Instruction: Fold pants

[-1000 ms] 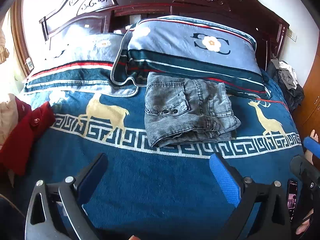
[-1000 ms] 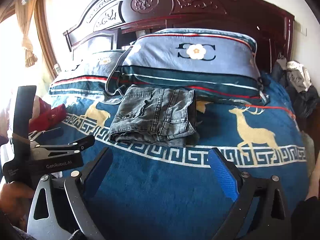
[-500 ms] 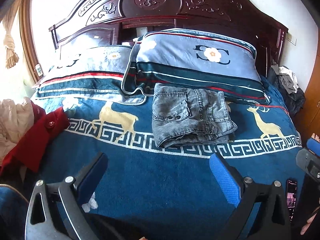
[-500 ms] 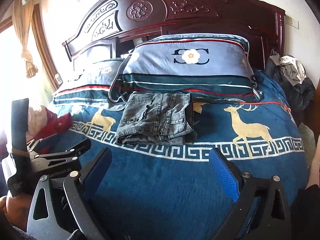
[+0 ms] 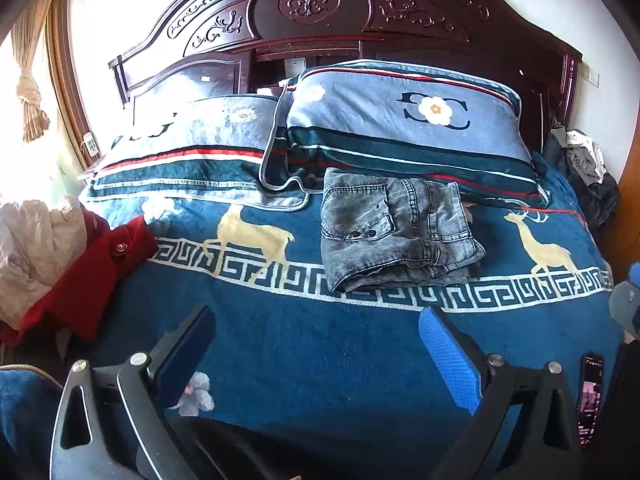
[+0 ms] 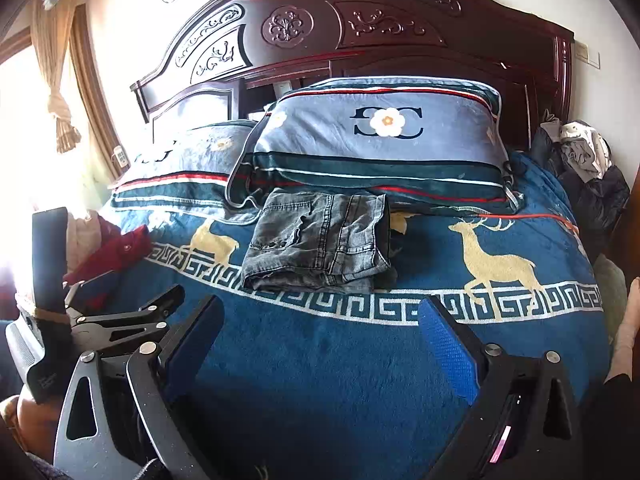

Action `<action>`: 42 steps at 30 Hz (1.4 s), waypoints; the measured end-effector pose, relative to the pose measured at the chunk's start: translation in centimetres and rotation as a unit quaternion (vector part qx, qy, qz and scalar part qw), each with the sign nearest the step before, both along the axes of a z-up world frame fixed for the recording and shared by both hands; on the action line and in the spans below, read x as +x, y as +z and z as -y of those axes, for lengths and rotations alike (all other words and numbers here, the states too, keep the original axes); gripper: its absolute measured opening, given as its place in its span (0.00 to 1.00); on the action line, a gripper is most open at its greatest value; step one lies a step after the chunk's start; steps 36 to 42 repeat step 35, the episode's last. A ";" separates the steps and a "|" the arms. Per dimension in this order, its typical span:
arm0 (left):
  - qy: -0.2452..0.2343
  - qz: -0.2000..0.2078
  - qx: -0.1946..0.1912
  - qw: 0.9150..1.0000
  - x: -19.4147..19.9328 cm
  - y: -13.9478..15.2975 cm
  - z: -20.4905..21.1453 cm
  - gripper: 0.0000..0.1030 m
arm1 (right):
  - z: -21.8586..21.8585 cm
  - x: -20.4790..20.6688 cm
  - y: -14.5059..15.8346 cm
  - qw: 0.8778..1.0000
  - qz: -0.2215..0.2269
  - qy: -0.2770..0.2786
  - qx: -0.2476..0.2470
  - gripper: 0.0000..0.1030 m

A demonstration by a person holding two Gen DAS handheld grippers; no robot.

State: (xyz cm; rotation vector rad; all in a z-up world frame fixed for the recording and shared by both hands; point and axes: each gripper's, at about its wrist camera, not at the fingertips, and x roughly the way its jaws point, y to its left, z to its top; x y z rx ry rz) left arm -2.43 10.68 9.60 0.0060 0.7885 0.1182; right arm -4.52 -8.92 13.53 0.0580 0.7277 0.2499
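Grey denim pants [image 5: 394, 230] [image 6: 320, 240] lie folded into a compact stack on the blue blanket, just in front of the right pillow. My left gripper [image 5: 316, 344] hovers well short of them over the blanket, open, nothing between its blue pads. The right gripper [image 6: 320, 340] is also open and empty, equally far back from the pants. In the right wrist view the left gripper's body shows at the lower left, held by a hand [image 6: 28, 416].
Two blue pillows [image 5: 400, 120] lean on the dark carved headboard [image 5: 320, 8]. A red garment and white cloth [image 5: 80, 276] lie at the bed's left edge. Dark clothes [image 6: 588, 176] are piled at the right. A phone [image 5: 590, 400] lies at the near right corner.
Both grippers have drawn back from the folded pants, which now look smaller and farther away. More headboard and window have come into view. The pants have not moved.
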 end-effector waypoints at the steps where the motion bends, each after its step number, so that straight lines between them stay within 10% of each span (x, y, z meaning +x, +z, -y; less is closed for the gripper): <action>1: 0.001 -0.001 -0.002 1.000 0.0 0.0 -0.1 1.00 | -0.1 0.0 0.0 1.000 -0.001 0.000 0.000 0.95; 42: -0.006 -0.010 -0.031 0.999 0.3 -1.0 -0.4 1.00 | -1.1 1.1 -1.1 1.000 -0.028 0.001 0.008 0.95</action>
